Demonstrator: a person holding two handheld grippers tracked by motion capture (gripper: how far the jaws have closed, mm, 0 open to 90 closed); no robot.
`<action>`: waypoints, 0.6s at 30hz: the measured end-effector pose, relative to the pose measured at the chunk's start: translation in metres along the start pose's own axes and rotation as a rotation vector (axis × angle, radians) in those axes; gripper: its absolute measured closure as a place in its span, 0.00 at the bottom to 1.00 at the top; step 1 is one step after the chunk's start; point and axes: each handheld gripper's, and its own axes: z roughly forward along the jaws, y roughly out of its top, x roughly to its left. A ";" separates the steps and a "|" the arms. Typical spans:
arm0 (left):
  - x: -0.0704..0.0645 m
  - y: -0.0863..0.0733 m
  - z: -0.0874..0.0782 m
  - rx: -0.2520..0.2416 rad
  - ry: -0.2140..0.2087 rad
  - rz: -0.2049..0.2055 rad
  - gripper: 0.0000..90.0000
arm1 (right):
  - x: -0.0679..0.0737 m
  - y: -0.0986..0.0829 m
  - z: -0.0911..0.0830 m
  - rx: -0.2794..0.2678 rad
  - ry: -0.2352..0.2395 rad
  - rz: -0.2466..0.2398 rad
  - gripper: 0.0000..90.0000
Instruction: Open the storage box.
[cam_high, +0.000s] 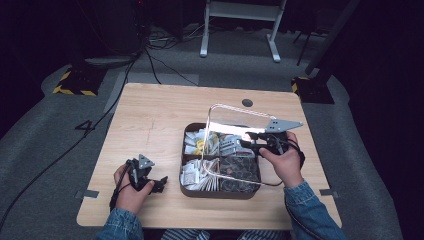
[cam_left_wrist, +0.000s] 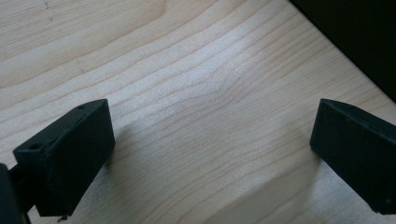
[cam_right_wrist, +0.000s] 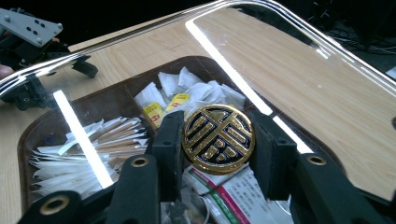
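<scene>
One clear lid with one round gold-and-black knob sits clamped by that knob between the right gripper jaws, tilted up over one four-compartment box of packets. Left gripper jaws stand wide apart over bare table.

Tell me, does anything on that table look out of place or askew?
Only the clear lid: it is tilted up off the brown box, gripped by its gold knob in the right gripper. The packets lie in their compartments; nothing looks spilled.
</scene>
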 end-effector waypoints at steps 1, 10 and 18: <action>0.000 0.000 0.000 0.001 0.000 0.000 0.00 | -0.002 0.000 -0.002 -0.002 -0.003 0.003 0.65; 0.000 0.000 0.000 0.001 0.002 -0.002 0.00 | -0.012 -0.002 -0.015 0.008 -0.027 0.022 0.65; 0.000 0.000 0.000 0.000 0.002 -0.005 0.00 | -0.034 -0.005 -0.021 0.075 -0.058 0.000 0.65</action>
